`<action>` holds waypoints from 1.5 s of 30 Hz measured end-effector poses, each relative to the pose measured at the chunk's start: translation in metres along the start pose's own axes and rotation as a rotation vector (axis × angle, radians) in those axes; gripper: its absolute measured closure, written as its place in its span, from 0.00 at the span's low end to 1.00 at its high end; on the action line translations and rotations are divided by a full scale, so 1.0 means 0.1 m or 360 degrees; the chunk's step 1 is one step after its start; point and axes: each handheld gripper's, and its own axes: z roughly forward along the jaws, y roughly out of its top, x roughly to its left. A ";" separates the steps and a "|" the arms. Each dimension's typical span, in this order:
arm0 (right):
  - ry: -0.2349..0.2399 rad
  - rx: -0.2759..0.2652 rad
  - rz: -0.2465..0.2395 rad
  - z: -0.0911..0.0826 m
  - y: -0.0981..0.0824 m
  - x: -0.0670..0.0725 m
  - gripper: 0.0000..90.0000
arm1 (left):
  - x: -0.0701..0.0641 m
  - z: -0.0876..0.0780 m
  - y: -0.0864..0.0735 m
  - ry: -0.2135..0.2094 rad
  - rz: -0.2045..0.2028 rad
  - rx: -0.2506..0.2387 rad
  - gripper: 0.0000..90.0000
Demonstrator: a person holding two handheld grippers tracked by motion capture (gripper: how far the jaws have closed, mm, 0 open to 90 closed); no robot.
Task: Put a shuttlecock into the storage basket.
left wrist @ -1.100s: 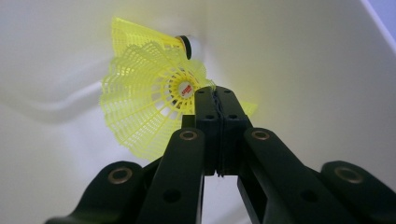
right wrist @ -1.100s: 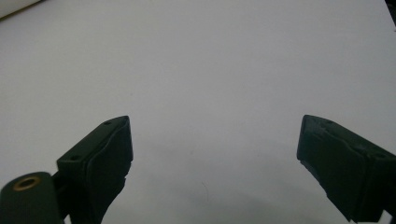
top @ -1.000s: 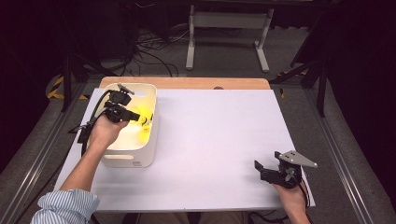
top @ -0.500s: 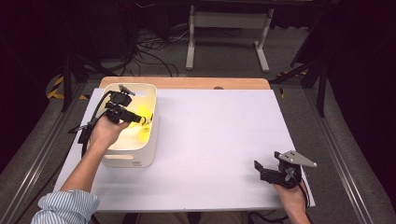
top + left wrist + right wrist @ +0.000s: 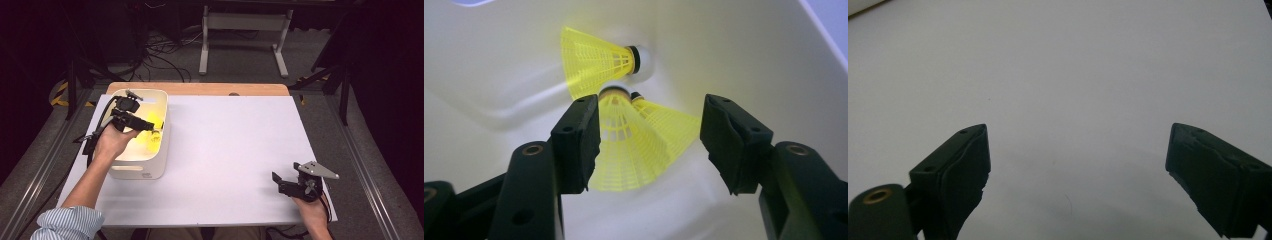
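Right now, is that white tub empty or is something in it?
Not empty. The white tub holds three yellow shuttlecocks, lying on their sides against its inner wall.

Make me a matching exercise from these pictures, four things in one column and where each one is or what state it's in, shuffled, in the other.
Things:
1. left hand-held gripper
2. right hand-held gripper
3. shuttlecocks
4. bin

Places or states:
A. lying yellow inside the white container
B. open above the bare white tabletop, near the front right corner
C. standing on the left side of the table
D. jaws just opened, reaching into the container above the yellow things

Pairs: 1-D, 2-B, 3-A, 4-C
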 end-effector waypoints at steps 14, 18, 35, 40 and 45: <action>0.0003 0.0001 0.0004 0.00 0.00 0.00 0.13 | -0.05 -0.15 -0.02 0.0004 0.0033 -0.0077 0.41; 0.0003 0.0003 0.0004 0.01 0.00 0.00 0.13 | -0.06 -0.19 -0.03 -0.0007 0.0045 -0.0095 0.41; 0.0006 -0.0004 0.0007 0.00 0.00 0.00 0.13 | -0.04 -0.35 -0.08 -0.0008 0.0059 -0.0143 0.40; 0.0007 -0.0002 0.0009 0.00 0.00 0.00 0.13 | -0.03 -0.39 -0.10 -0.0003 0.0055 -0.0156 0.40; 0.0008 -0.0003 0.0013 0.00 0.00 0.00 0.13 | -0.01 -0.45 -0.13 -0.0008 0.0045 -0.0182 0.40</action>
